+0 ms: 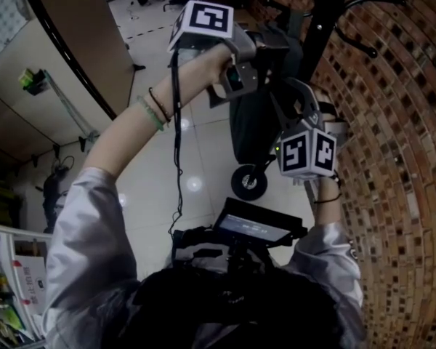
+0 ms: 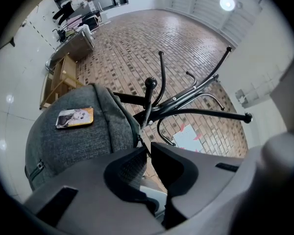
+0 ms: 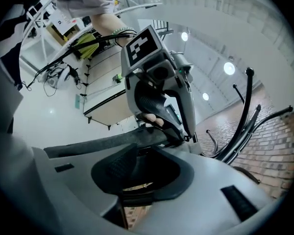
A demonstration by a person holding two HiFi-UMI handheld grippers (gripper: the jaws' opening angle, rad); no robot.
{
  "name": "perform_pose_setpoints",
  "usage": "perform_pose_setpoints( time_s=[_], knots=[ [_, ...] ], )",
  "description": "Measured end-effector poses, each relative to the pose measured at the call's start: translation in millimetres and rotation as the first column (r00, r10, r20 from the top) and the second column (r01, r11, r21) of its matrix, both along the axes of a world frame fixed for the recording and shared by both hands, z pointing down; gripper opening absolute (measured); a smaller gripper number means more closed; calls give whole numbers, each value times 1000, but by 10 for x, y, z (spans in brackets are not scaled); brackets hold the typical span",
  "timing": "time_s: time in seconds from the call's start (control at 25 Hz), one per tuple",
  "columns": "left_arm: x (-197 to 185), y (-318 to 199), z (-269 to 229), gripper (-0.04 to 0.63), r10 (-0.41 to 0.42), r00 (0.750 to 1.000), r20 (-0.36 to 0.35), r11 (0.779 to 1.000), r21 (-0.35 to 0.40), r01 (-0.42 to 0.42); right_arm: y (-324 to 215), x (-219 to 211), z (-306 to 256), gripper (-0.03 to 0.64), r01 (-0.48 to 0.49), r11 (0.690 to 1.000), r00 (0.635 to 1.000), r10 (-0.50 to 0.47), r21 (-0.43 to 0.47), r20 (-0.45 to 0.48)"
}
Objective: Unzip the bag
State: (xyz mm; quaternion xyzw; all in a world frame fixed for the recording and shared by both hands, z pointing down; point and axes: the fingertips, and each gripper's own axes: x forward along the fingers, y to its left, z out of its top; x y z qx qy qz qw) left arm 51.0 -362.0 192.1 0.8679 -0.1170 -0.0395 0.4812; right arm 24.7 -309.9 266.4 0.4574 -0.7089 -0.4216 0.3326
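A dark grey bag (image 1: pixel 256 126) hangs from a black coat rack (image 1: pixel 325 17) by the brick wall. In the left gripper view its grey fabric (image 2: pixel 73 141) carries a small photo patch (image 2: pixel 75 117). My left gripper (image 2: pixel 148 149) is raised at the bag's top, shut on the thin edge by the zip. The right gripper view shows that same left gripper (image 3: pixel 185 137) pinching the end of the bag's dark top strip (image 3: pixel 108 144). My right gripper (image 3: pixel 153 156) stands just below that strip, jaws open with nothing pressed between them. The zip pull itself I cannot make out.
The brick wall (image 1: pixel 403 166) runs close on the right. A small black wheel (image 1: pixel 248 182) sits on the pale tiled floor (image 1: pixel 203 144) under the bag. Rack hooks (image 2: pixel 201 94) stick out behind the bag. A wooden panel (image 1: pixel 80 20) and shelves (image 1: pixel 11 289) stand left.
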Motion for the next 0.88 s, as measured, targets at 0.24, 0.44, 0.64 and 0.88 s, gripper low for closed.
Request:
perform_pose_setpoints(
  time_s=[0.24,0.44,0.64,0.88],
  knots=[
    [18,-4,8,32,9,1000,-11,1000,-9,-9,-52,2,-21,101,-4,1000,998,2,-22,-60],
    [13,7,5,32,9,1000,-22,1000,-14,-9,-30,6,-53,93,8,1000,999,-9,-27,-41],
    [15,4,2,32,9,1000,-29,1000,-14,-10,81,15,-72,37,22,1000,1000,-22,1,14],
    [15,-8,10,32,10,999,-44,1000,-22,-11,128,114,-173,9,22,999,996,-25,36,83]
  ],
)
